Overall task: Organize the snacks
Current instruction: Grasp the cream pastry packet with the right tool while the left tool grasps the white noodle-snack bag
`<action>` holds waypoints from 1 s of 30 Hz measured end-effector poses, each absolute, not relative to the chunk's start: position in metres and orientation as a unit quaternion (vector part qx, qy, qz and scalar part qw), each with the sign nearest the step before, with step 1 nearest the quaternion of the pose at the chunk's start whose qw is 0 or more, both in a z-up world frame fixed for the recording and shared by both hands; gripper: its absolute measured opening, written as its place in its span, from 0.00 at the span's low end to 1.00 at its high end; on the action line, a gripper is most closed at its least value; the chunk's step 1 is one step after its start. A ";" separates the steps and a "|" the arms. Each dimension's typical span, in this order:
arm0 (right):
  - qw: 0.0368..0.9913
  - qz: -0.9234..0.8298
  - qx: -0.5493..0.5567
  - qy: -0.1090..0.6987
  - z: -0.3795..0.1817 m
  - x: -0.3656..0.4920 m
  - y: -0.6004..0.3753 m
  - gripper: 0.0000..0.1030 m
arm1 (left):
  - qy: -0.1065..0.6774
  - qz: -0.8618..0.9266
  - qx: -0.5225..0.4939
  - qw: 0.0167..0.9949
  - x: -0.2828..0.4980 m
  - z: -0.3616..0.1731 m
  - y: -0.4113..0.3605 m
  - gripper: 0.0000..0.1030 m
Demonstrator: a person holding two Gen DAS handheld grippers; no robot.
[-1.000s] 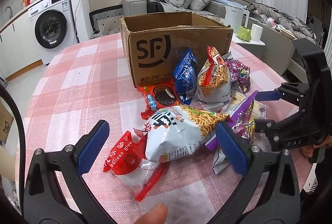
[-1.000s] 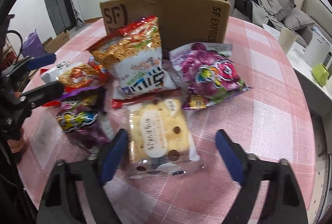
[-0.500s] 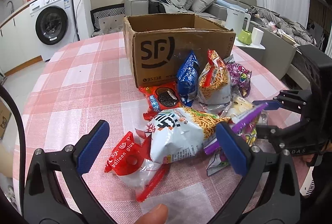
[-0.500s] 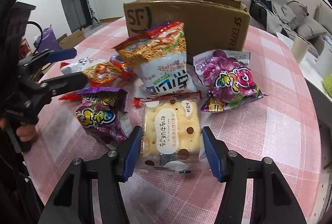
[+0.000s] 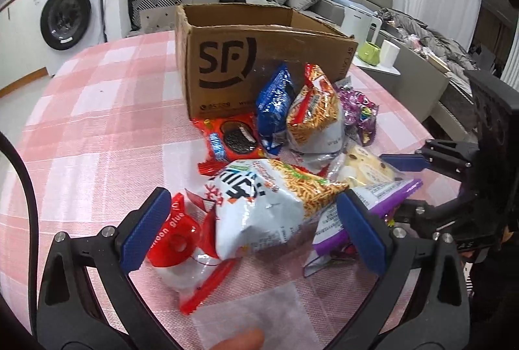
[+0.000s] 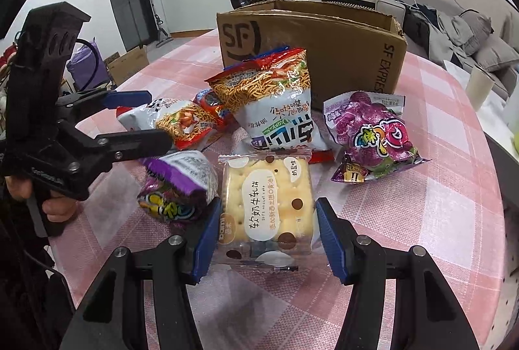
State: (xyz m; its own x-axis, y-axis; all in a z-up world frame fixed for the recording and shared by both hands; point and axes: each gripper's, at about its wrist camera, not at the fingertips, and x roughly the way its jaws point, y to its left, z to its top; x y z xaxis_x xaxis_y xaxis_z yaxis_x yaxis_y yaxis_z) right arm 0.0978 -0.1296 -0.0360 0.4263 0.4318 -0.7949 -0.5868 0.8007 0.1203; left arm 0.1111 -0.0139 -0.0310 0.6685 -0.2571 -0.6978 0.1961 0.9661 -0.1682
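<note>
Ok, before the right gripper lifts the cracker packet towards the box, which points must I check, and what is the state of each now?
1. Right gripper closed on the cracker packet, pads on both sides: ok.
2. Packet free of its neighbours: not ok, the purple bag touches its left edge.
3. Cardboard box open on top: ok.
4. Room inside the box: cannot tell.
5. Left gripper out of the way: ok, open around the white noodle bag, to the side.
</note>
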 end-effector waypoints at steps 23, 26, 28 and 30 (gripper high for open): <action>0.842 0.303 -0.081 0.439 -0.037 0.098 -0.135 0.57 | 0.378 -0.148 -0.024 0.914 0.104 -0.028 -0.023 0.45; 0.844 0.305 -0.080 0.434 -0.033 0.096 -0.137 0.57 | 0.371 -0.146 -0.018 0.917 0.100 -0.023 -0.024 0.45; 0.845 0.307 -0.079 0.430 -0.029 0.095 -0.139 0.57 | 0.366 -0.144 -0.015 0.919 0.097 -0.019 -0.025 0.45; 0.848 0.309 -0.074 0.424 -0.025 0.094 -0.142 0.57 | 0.362 -0.142 -0.014 0.921 0.096 -0.016 -0.024 0.45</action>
